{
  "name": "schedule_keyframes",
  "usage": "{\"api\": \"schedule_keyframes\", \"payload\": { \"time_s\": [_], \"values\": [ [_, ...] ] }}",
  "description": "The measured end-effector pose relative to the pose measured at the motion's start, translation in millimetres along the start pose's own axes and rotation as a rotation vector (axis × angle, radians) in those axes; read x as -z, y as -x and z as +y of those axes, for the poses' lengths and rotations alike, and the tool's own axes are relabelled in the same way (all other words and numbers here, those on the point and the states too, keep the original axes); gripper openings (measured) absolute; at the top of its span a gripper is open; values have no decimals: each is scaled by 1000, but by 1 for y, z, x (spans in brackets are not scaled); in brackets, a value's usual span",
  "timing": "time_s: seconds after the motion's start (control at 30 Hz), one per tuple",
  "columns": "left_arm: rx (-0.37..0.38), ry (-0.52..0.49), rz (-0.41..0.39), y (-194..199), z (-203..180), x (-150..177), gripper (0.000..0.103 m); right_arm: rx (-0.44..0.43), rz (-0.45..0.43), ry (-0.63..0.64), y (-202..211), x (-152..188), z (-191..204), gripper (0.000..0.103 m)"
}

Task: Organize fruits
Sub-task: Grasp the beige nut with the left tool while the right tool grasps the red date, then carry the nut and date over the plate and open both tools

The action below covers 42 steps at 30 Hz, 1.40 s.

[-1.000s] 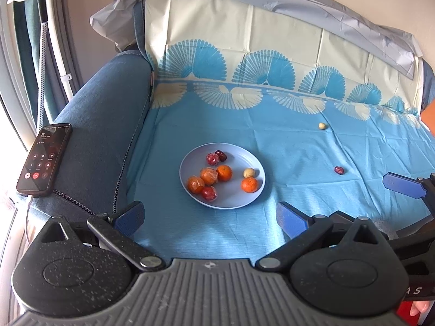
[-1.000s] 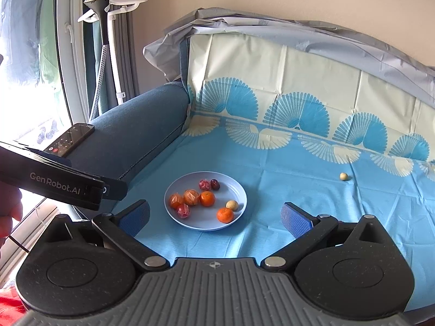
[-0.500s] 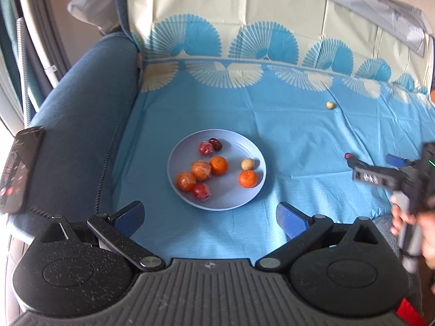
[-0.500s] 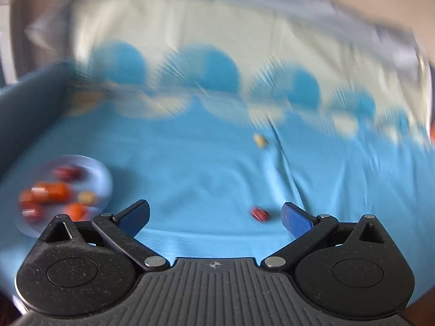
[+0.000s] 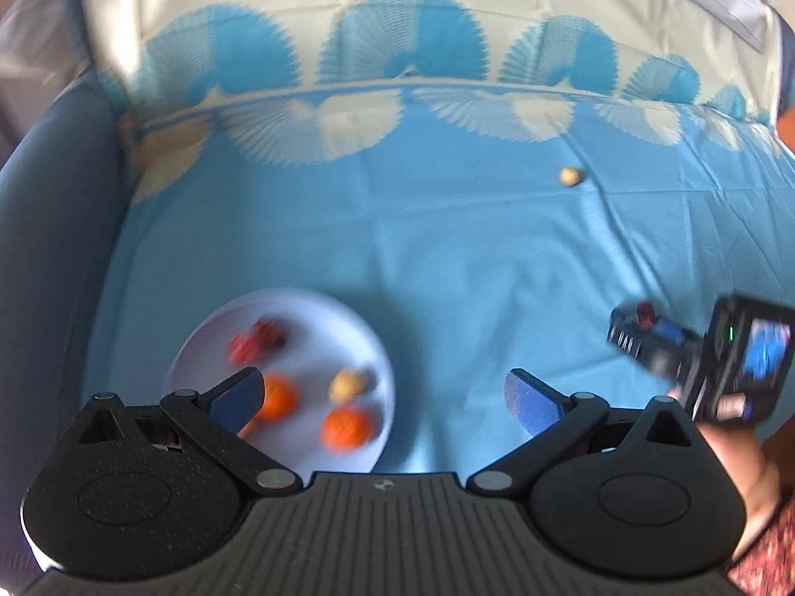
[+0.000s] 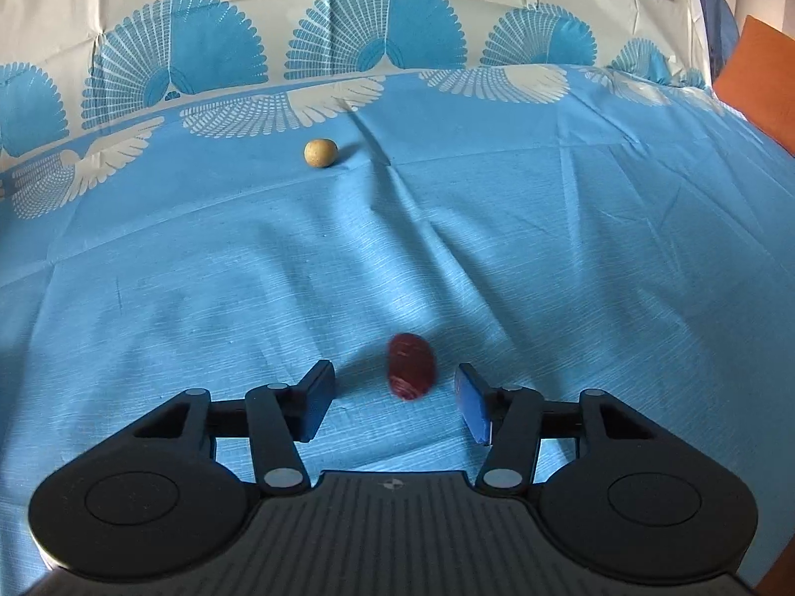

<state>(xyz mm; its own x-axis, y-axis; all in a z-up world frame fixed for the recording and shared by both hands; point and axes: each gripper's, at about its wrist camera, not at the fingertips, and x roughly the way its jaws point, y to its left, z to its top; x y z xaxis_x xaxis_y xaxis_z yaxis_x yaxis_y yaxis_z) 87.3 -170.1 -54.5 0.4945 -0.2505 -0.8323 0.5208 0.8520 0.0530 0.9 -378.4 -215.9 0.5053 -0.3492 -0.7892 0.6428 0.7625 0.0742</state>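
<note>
A dark red date (image 6: 411, 366) lies on the blue cloth (image 6: 546, 258) between the fingers of my right gripper (image 6: 395, 397), whose jaws are closing; gaps show on both sides of the fruit. A small tan round fruit (image 6: 321, 152) rests farther back. In the left wrist view, a pale blue plate (image 5: 293, 318) holds oranges (image 5: 346, 428), red fruits (image 5: 258, 340) and a tan fruit (image 5: 348, 385). My left gripper (image 5: 382, 395) hangs open just above the plate's near half. The right gripper (image 5: 641, 330) shows there at the right, around the date (image 5: 645, 311).
The patterned cloth covers a sofa seat and backrest. A dark blue armrest (image 5: 44, 258) runs along the left. An orange cushion (image 6: 760, 79) sits at the far right. A hand (image 5: 735, 472) holds the right tool at the lower right.
Both grippers dropped closer to the cloth. The left one advanced over the plate. The right one swung right to the red date and its wide jaws narrowed around it.
</note>
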Motion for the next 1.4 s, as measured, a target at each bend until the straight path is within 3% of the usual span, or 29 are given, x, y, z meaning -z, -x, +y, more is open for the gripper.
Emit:
{"api": "schedule_keyframes", "payload": {
  "time_s": [0.03, 0.17, 0.2, 0.3, 0.37, 0.47, 0.53, 0.7, 0.77, 0.8, 0.83, 0.87, 0.9, 0.93, 0.97, 1.07, 1.23, 1.4],
  "values": [
    [7, -21, -15, -8, -10, -9, 103, 1, -11, -12, 0, -4, -3, 53],
    [46, -85, -76, -48, -51, -51, 103, 59, -52, -101, -10, -13, -24, 23],
    [57, -97, -90, -61, -62, -63, 103, 73, -60, -139, -11, -14, -32, 22],
    [103, -149, -135, -108, -96, -100, 103, 245, -78, -297, -9, -10, -63, 23],
    [157, -197, -134, -144, -119, -125, 103, 238, -82, -410, -6, -6, -87, 23],
    [205, -285, -83, -201, -154, -153, 103, 248, -84, -433, -3, -1, -90, 23],
    [194, -352, -37, -234, -177, -163, 103, 254, -84, -428, -4, 0, -88, 23],
    [149, -428, -29, -275, -199, -170, 103, 262, -64, -440, 0, 0, -80, 28],
    [168, -427, -51, -275, -201, -173, 101, 271, -48, -425, 4, 1, -75, 36],
    [179, -429, -70, -273, -201, -174, 86, 272, -44, -410, 3, 0, -72, 37],
    [184, -445, -74, -271, -204, -174, 48, 277, -41, -402, 2, 0, -71, 37],
    [210, -468, -54, -271, -206, -174, 33, 278, -39, -403, 1, 0, -71, 37],
    [243, -457, -42, -270, -206, -175, 28, 274, -39, -405, 1, 0, -72, 37],
    [243, -446, -47, -266, -206, -175, 28, 274, -40, -408, 1, 0, -73, 34],
    [249, -447, -54, -261, -205, -174, 28, 278, -45, -420, 2, 0, -74, 20],
    [266, -420, -100, -232, -192, -168, 28, 238, -78, -464, 4, 1, -82, 21],
    [278, -327, -162, -147, -141, -144, 28, 219, -144, -449, 17, -3, -81, 21],
    [222, -246, -190, -47, -76, -90, 28, 129, -206, -373, 70, -18, -70, 21]
  ]
}}
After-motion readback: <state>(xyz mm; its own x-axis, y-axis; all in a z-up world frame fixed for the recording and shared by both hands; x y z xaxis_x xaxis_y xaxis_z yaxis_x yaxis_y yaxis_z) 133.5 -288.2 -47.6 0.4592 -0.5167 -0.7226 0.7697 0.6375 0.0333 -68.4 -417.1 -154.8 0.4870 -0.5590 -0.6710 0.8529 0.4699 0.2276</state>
